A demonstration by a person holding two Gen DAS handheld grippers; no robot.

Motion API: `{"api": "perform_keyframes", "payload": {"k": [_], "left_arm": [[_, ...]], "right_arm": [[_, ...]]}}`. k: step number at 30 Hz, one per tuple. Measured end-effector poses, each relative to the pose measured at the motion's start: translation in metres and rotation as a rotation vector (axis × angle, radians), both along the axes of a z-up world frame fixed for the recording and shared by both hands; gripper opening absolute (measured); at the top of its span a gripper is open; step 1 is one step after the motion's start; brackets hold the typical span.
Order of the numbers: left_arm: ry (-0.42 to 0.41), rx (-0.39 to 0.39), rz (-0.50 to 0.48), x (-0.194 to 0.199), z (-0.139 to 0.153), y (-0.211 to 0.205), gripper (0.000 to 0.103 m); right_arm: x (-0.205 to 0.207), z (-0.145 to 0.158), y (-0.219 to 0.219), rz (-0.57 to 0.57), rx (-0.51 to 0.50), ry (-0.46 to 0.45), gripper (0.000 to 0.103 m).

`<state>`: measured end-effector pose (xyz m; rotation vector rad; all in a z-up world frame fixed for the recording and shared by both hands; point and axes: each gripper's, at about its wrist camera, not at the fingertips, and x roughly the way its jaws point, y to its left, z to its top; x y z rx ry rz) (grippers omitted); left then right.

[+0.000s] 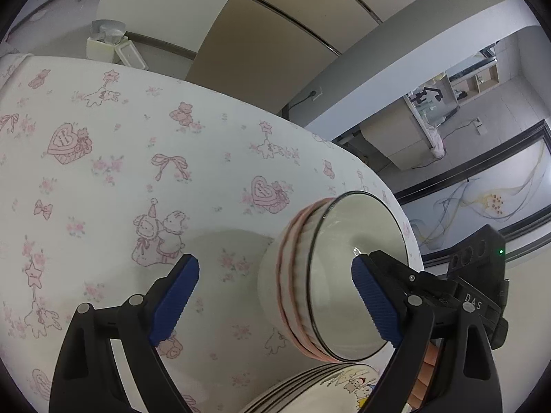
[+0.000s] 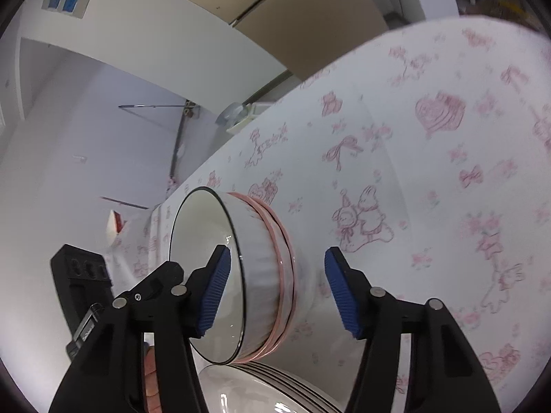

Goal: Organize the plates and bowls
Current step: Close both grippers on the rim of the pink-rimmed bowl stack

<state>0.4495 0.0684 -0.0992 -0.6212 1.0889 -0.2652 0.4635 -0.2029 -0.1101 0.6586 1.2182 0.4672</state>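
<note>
Bowl (image 1: 330,275) near table (image 1: 103,179) edge, straddled by left tongs (image 1: 275,306) and right tongs (image 2: 275,296), both open, gripping nothing; rim pinch may tip it onto plates (image 1: 310,392).

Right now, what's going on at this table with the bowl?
A person is working two handheld grippers around one pink-banded white bowl at a table with a pink-printed tablecloth. The left gripper and the right gripper each straddle its rim from opposite sides, one finger inside and one outside, neither clamped. A stack of dark-rimmed dishes sits nearer the cameras.
</note>
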Motion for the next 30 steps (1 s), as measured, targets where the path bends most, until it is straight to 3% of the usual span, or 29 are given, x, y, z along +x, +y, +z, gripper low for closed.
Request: {"api": "perform_keyframes", "payload": {"k": [8, 12, 17, 21, 26, 30], "left_arm": [[0.019, -0.058, -0.024, 0.005, -0.012, -0.003, 0.087], [0.063, -0.196, 0.022, 0.007, -0.032, 0.003, 0.086], [0.094, -0.263, 0.015, 0.010, -0.041, 0.004, 0.079], [0.122, -0.272, -0.006, 0.011, -0.047, -0.004, 0.059], [0.152, -0.321, 0.006, 0.012, -0.055, -0.003, 0.053], [0.172, -0.341, 0.031, 0.012, -0.060, 0.001, 0.047]], "right_arm": [[0.004, -0.021, -0.010, 0.000, 0.089, 0.050, 0.057], [0.004, -0.027, -0.011, -0.008, 0.133, 0.070, 0.056], [0.005, -0.031, -0.003, 0.006, 0.136, 0.079, 0.055], [0.007, -0.032, 0.006, -0.012, 0.089, 0.080, 0.049], [0.010, -0.043, 0.008, -0.026, 0.135, 0.119, 0.047], [0.011, -0.043, 0.014, -0.022, 0.113, 0.120, 0.046]]}}
